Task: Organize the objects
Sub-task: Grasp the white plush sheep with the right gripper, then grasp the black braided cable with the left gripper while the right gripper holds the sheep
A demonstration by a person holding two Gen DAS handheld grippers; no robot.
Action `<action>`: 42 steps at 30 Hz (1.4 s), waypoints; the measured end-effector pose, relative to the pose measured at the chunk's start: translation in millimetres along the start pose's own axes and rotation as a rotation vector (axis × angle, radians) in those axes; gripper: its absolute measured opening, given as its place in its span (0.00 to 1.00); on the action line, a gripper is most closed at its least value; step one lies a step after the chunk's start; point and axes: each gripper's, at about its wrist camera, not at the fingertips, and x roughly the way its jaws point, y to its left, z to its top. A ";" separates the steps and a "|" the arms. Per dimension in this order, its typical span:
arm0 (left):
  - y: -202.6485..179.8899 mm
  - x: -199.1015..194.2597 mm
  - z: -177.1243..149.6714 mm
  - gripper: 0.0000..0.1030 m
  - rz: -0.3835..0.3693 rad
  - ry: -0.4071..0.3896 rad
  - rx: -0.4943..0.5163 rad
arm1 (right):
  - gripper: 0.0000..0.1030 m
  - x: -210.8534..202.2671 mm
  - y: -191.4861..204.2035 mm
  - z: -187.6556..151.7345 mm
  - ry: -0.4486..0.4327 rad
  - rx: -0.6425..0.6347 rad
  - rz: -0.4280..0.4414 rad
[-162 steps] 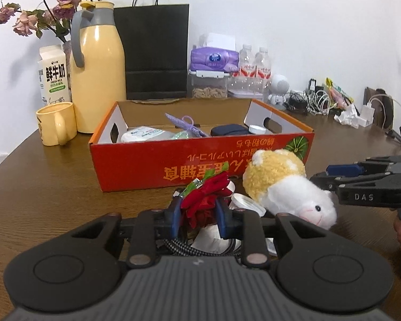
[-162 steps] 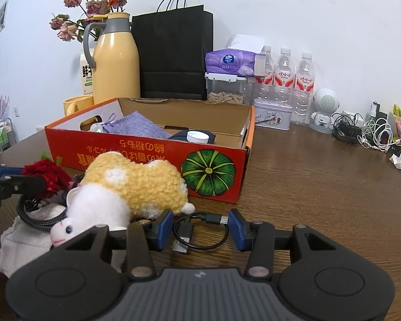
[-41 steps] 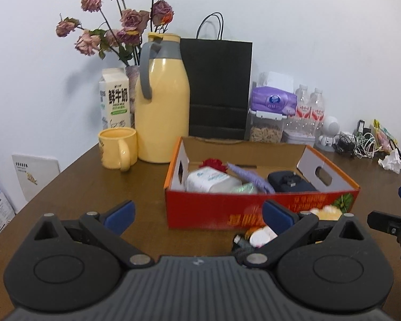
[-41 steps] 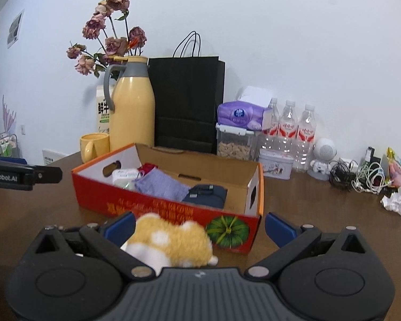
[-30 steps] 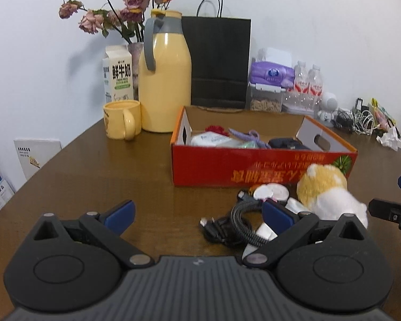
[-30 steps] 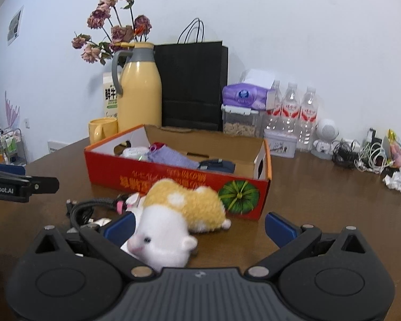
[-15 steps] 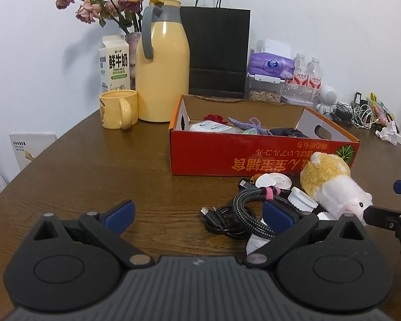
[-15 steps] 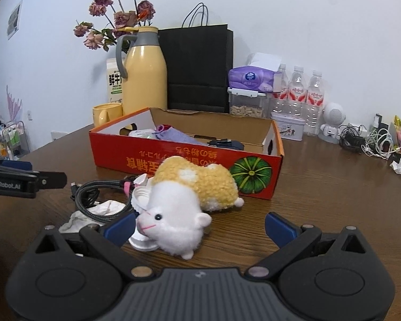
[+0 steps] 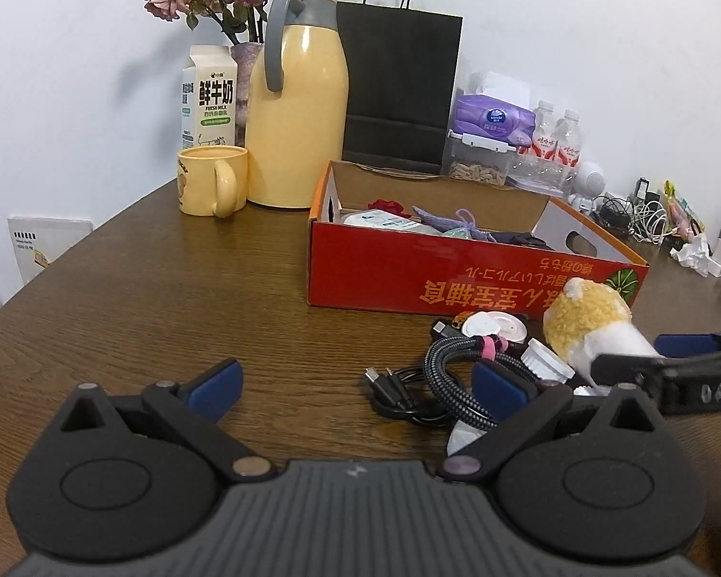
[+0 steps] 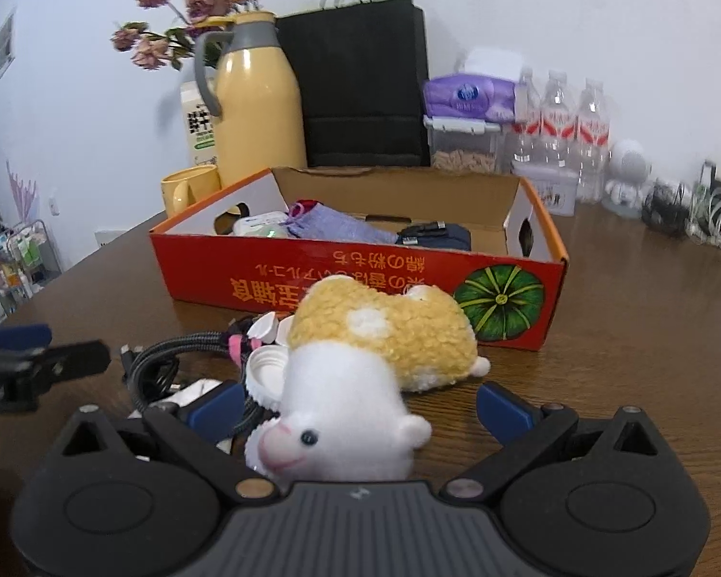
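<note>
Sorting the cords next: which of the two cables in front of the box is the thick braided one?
The grey braided cable with the pink tie, coiled beside the plush toy; the thin black cable lies left of it.

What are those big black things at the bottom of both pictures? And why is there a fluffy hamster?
Those black things are grabbing tools with two fingers, one in each of a person's hands. A camera on each tool looks forward, so each picture shows its own tool. The left gripper is open and holds nothing. The right gripper is open too, with the plush hamster lying between its fingers, not pinched yet. On the brown table lie a coiled cable and some white lids. Behind them stands a red box with things already inside.
</note>
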 end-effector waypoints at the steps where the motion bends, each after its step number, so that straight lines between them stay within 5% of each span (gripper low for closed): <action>1: 0.1 0.4 -0.1 1.00 -0.001 0.002 -0.001 | 1.00 2.9 -2.9 1.2 0.006 0.022 0.007; 5: 0.1 2.1 -0.8 1.00 -0.001 0.007 -0.005 | 0.91 9.3 -7.6 -0.3 0.018 0.059 0.031; 12: -0.5 4.4 -2.0 1.00 0.016 0.014 -0.008 | 0.60 10.6 -10.2 -3.9 0.017 0.080 0.077; 19: -2.3 3.4 -3.0 1.00 0.035 0.001 -0.004 | 0.48 2.8 -9.0 -6.9 -0.020 0.070 0.090; 42: -23.8 -1.8 5.6 1.00 0.082 0.006 0.080 | 0.46 -29.2 -34.7 -14.7 -0.155 0.057 0.008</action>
